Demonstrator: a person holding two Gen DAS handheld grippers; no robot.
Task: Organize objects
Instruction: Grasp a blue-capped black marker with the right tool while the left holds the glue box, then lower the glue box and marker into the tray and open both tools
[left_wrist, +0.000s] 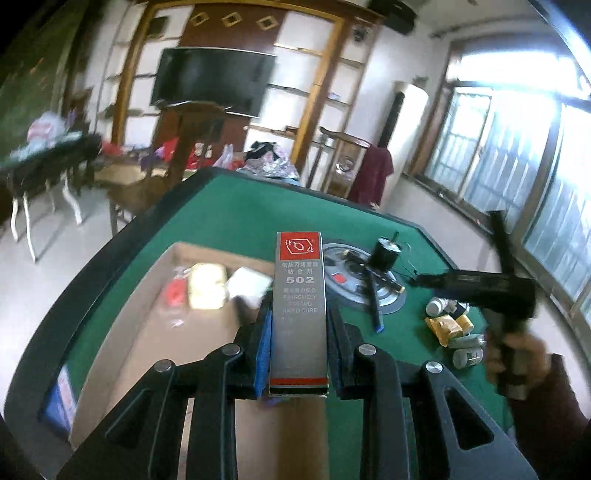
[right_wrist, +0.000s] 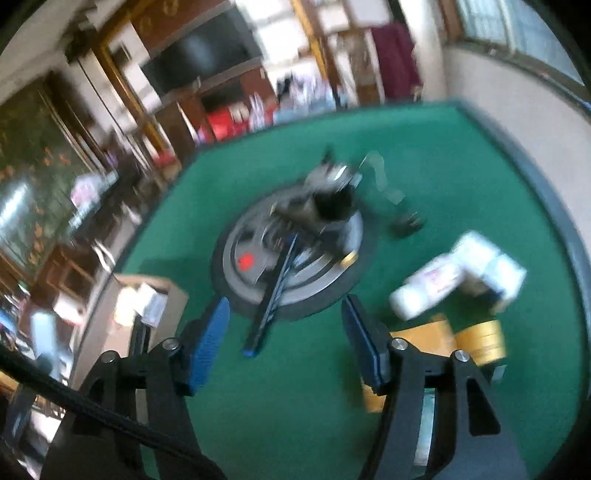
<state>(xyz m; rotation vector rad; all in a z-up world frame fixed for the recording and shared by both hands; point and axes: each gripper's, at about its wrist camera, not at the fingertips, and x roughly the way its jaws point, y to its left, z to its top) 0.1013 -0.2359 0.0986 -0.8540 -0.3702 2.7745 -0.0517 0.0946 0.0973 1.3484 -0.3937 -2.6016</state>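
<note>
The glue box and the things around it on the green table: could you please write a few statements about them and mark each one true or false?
1. The left tool is shut on the silver 502 glue box. True.
2. The right tool grips the blue pen. False: its jaws stand open and empty, with the pen lying on the table beyond them.
3. An open cardboard box sits on the green table. True.
4. The cardboard box is empty. False: it already holds several items.
5. The round metal centre plate has small things on it. True.

Home living room: wall television (left_wrist: 214, 81), green-felt table (left_wrist: 240, 206).
</note>
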